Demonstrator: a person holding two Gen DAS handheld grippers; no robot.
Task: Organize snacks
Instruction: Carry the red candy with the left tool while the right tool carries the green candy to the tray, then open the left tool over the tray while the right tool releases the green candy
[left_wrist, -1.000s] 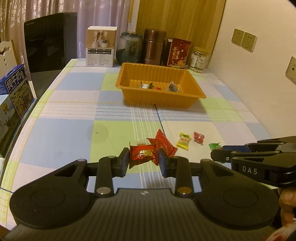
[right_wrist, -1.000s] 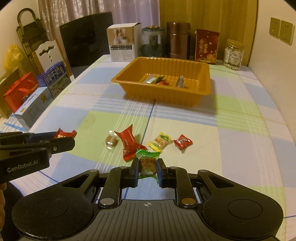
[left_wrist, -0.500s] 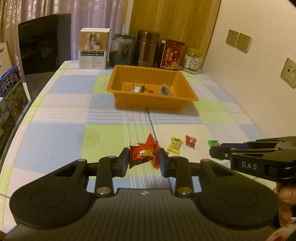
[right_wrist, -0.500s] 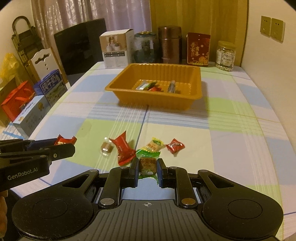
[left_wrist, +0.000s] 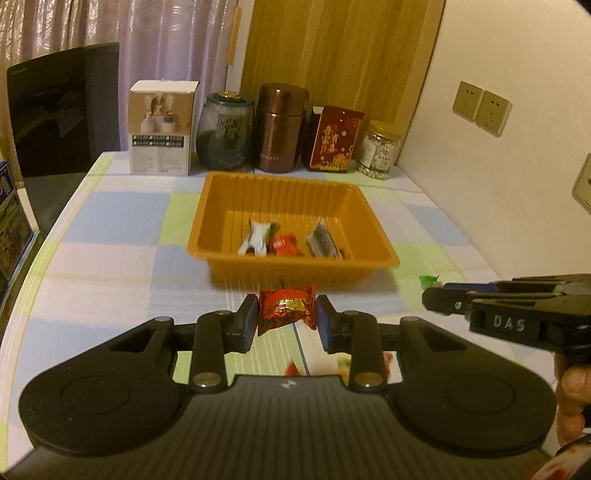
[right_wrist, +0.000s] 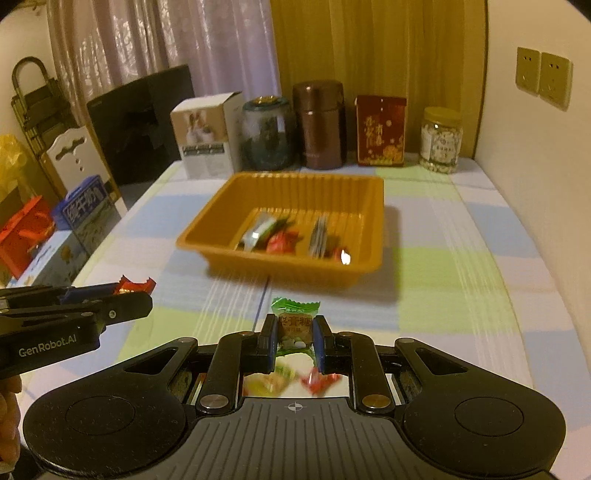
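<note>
This is a home dining room, lit warm and dim. A table (right_wrist: 461, 258) under a pastel checked cloth fills the middle of the frame, and an orange tray (right_wrist: 258, 258) holding wrapped sweets sits on it. Along its far edge stands a household row: a white carton (left_wrist: 162, 129), a dark glass jar (left_wrist: 225, 131), a brown canister (left_wrist: 282, 127), a red gift box (left_wrist: 336, 138) and a clear jar of snacks (right_wrist: 441, 140). Sheer curtains (right_wrist: 166, 40) hang at upper left beside wood panelling (right_wrist: 369, 44). At the left edge I see a white carved chair back (right_wrist: 75, 155), a milk carton box (right_wrist: 86, 206) and a red gift bag (right_wrist: 22, 236). Wall sockets (right_wrist: 543, 77) sit at upper right.
</note>
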